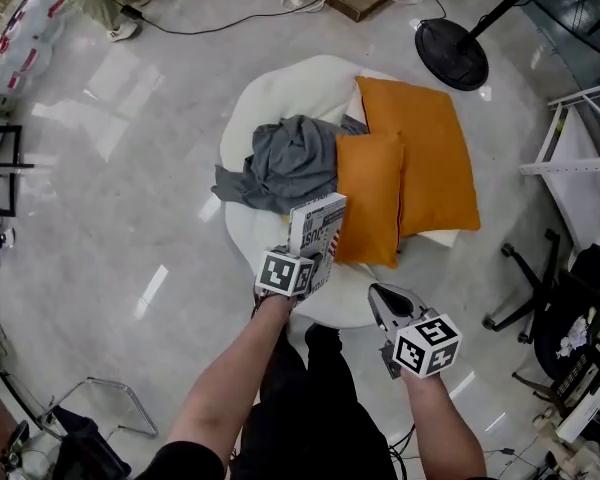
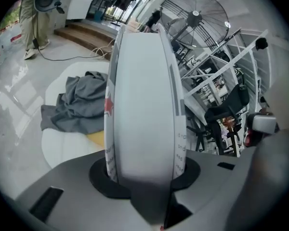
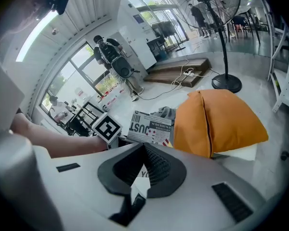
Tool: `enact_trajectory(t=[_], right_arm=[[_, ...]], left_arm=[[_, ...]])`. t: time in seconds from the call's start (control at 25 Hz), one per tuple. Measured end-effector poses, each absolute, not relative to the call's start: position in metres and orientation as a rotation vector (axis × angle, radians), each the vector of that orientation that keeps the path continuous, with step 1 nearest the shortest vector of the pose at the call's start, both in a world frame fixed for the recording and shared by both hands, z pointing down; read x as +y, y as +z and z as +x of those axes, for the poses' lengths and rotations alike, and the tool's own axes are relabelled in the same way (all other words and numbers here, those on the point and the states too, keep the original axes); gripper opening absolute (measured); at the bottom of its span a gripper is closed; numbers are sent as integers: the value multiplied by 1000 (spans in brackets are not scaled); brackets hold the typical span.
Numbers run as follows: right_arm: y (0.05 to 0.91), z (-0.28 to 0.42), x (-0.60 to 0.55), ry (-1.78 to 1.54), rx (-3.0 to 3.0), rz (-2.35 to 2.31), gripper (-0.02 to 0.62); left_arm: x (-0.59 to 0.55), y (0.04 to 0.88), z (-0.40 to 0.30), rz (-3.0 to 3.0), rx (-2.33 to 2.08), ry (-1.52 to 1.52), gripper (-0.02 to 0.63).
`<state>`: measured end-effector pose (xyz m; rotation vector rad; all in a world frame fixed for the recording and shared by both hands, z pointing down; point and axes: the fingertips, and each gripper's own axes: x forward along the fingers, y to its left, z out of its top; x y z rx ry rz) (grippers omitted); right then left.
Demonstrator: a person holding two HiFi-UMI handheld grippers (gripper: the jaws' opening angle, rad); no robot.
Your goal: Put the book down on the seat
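Right gripper [image 1: 378, 296], jaws together & empty, hangs beside left gripper [image 1: 310, 266], clamped on lower edge of book [image 1: 318, 223], upright over front of white seat [image 1: 270, 98] by orange cushion [image 1: 368, 198]; prob. light, stiffish, slick-covered, so grip deep nr edge.

Seat [image 1: 250, 108] mostly under cushions [image 1: 420, 148], grey cloth [image 1: 280, 163].

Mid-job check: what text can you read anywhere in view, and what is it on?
"JUST": cover of the book.
"YO", cut off: white patch seen between the pads of the right hand-held gripper.
Smaller cover print and the print along the book's edge: too small to read.
Marker cubes: patterns only, no words.
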<state>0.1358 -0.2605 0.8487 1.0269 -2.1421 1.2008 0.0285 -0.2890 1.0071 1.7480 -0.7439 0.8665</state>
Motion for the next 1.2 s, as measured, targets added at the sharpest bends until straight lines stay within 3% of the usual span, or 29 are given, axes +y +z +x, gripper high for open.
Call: enact_trajectory(t=[0.4,0.56,0.92,1.2], right_arm=[[887,149,-231,1252,-2073,1004,14],[880,145,-228,1260,-2073,1006,15],[828,113,-251,1245,-2128,1027,15],[781,73,-257,1221,-2175,1009,14]], left_arm=[[-314,1060,32,1683,-771,856,167],[-322,1065,5,1743,-811,1107,264],[-327,1002,-53,1725,-870,1257,285],[-319,908,-49,1934,-767,1111,285]])
